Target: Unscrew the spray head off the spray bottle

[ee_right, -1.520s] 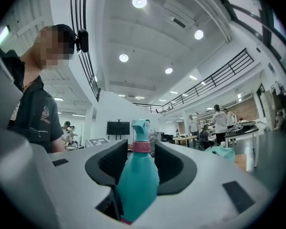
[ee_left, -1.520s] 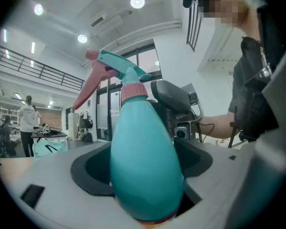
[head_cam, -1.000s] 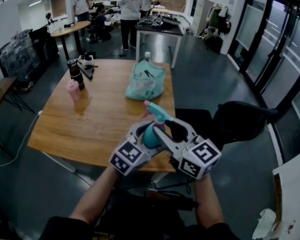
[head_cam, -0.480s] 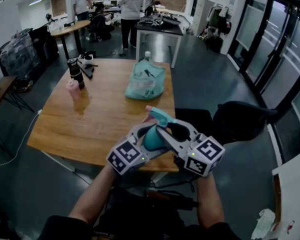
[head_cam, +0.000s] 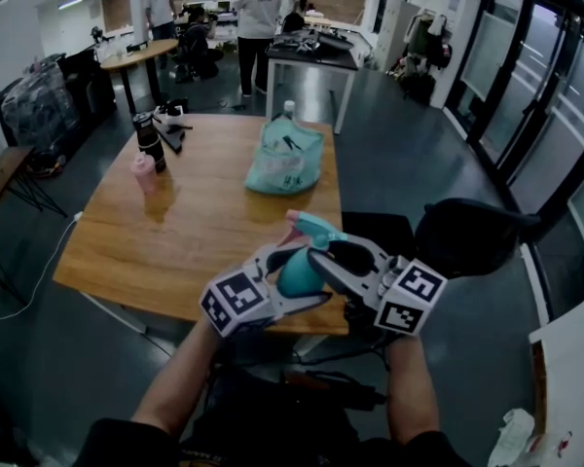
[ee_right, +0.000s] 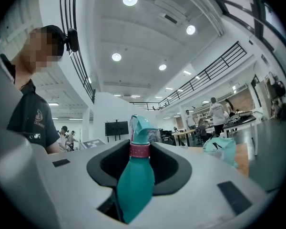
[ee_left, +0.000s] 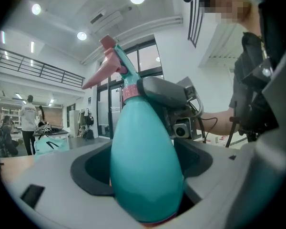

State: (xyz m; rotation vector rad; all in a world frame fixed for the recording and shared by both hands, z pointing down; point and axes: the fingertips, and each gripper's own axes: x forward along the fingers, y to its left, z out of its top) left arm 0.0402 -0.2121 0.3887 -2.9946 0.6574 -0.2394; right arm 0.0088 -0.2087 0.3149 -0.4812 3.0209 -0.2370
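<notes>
**Bottle held aloft, collar in the jaws**

Above the near edge of a wooden table [head_cam: 175, 232] in a busy workshop, the teal spray bottle [head_cam: 297, 272] hung in mid-air. The left gripper [head_cam: 277, 278] clamped its rounded belly. The right gripper [head_cam: 321, 259], its jaws having just been closing, pinched the pink collar [ee_right: 139, 150] under the spray head [head_cam: 316, 230]. The smooth, light plastic would probably slip, so the collar looked the surest hold.

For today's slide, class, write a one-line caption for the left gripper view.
Left gripper clamps the teal spray bottle by its body, spray head away from camera.
</notes>
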